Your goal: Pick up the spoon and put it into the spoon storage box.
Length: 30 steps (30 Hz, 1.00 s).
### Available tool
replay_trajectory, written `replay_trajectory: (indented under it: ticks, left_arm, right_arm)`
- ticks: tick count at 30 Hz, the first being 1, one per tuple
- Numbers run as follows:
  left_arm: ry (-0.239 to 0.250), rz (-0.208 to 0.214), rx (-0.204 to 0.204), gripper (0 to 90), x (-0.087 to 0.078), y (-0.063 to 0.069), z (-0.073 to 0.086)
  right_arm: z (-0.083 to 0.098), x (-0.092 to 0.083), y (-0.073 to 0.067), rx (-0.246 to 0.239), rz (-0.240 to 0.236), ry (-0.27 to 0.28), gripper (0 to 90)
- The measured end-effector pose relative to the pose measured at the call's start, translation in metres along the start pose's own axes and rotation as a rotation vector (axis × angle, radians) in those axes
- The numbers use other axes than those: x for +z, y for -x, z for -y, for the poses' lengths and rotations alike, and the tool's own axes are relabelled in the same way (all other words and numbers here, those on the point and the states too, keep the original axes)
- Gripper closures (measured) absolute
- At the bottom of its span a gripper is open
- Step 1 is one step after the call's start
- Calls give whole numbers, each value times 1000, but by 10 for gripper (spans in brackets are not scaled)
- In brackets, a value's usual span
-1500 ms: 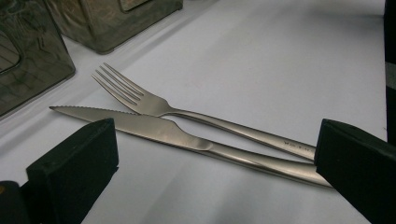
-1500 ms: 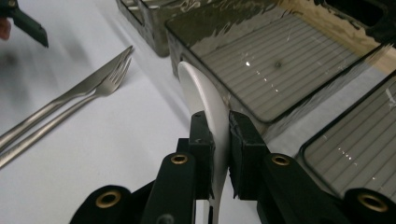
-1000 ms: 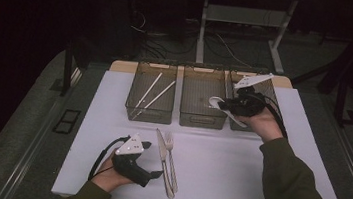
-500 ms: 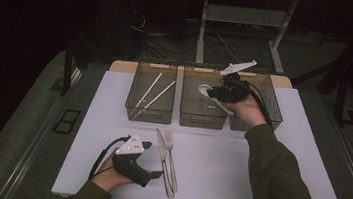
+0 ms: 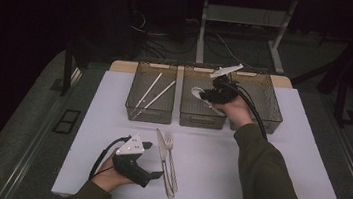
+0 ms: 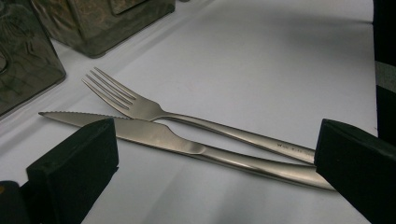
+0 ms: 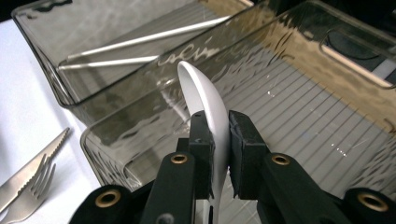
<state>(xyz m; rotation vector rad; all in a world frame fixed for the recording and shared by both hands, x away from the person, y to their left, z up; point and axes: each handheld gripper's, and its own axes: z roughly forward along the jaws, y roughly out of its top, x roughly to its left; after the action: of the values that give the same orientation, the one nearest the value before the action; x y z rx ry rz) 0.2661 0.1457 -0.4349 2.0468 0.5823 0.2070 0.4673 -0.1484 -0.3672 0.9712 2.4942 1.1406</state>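
the right gripper (image 7: 218, 140) is clamping a white plastic spoon (image 7: 205, 100) at the neck, its bowl sticking up past the fingertips over the middle bin (image 5: 201, 118). the spoon looks light, stiff and slick, so a pinch near the bowl seems wise. the right hand (image 5: 234, 108) is reaching forward, wrist raised. the left gripper (image 5: 148, 173) is resting released, the knife (image 6: 187, 147) and fork (image 6: 154, 109) lying between and beyond its fingers.
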Motion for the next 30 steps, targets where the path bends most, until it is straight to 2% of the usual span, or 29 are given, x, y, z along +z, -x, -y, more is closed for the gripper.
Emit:
replay_trajectory:
  ticks: [5, 8, 12, 15, 18, 22, 25, 26, 29, 30]
  left_arm:
    - [-5, 2, 4, 0, 0, 1, 0]
    - [-4, 3, -5, 0, 0, 1, 0]
    - [-5, 5, -5, 0, 0, 1, 0]
    - [-5, 7, -6, 0, 0, 1, 0]
    - [-5, 6, -5, 0, 0, 1, 0]
    - [0, 4, -8, 0, 1, 2, 0]
    - [-7, 4, -7, 0, 0, 1, 0]
    - [-7, 2, -6, 0, 0, 1, 0]
    - [-5, -2, -9, 0, 0, 1, 0]
    - [-7, -2, -8, 0, 0, 1, 1]
  right_arm:
    - [7, 10, -5, -29, 7, -60, 800]
    - [10, 15, -7, -23, -16, -87, 794]
    - [12, 18, -10, -45, -8, -126, 745]
    - [14, 14, -9, -28, -40, -98, 731]
    - [14, 7, -10, -21, -49, -70, 708]
    - [18, -3, -12, 15, -81, -35, 584]
    - [22, -13, -17, 2, -61, -12, 503]
    - [24, -18, -17, 11, -62, 0, 482]
    - [29, -33, -20, 43, -98, 43, 437]
    - [31, -39, -21, 35, -104, 49, 429]
